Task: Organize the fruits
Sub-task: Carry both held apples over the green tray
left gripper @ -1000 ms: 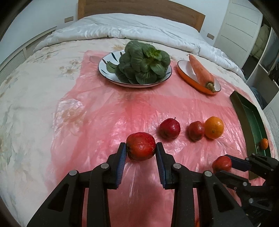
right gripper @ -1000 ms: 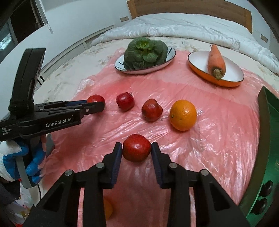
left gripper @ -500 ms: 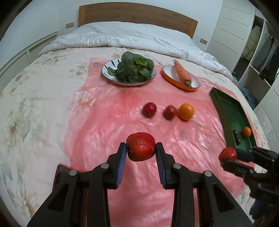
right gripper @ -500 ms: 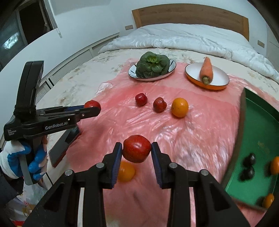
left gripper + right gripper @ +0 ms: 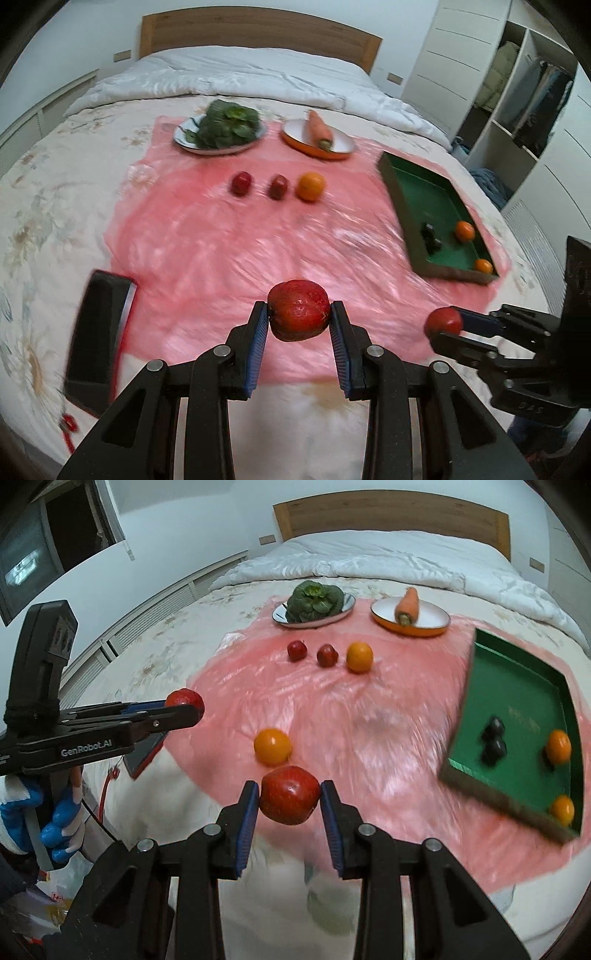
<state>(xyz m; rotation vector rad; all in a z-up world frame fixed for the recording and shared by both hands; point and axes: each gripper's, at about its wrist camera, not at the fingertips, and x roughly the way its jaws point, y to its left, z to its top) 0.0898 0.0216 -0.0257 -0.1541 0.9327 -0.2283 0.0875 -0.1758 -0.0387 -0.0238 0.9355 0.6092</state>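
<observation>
Above the near edge of the pink plastic sheet (image 5: 229,251) spread over the bed (image 5: 48,192), the left gripper (image 5: 298,322) pinches a dark red apple (image 5: 298,309) between its blue pads, clear of the bedding. To its right, the right gripper (image 5: 290,801) pinches a second red apple (image 5: 290,795) in the same way, also lifted off the sheet; in the left wrist view that apple shows at the tips of the other tool, near the right edge.

On the sheet, toward the far side, two small red apples (image 5: 242,183) and an orange (image 5: 311,187) lie in a row, close together but apart from one another. Another orange (image 5: 272,746) sits alone on the near part of the sheet, just beyond the right gripper's apple. At the right, a green tray (image 5: 399,192) rests on the sheet and holds two small oranges (image 5: 464,230) and two dark fruits (image 5: 430,236), blurred.

Far beyond the row, a white plate (image 5: 184,142) carries a leafy green vegetable (image 5: 229,123), and an orange-rimmed dish (image 5: 343,146) to its right carries a carrot (image 5: 319,129). A dark phone (image 5: 98,339) lies on the bed at the near left, just off the sheet's edge.
</observation>
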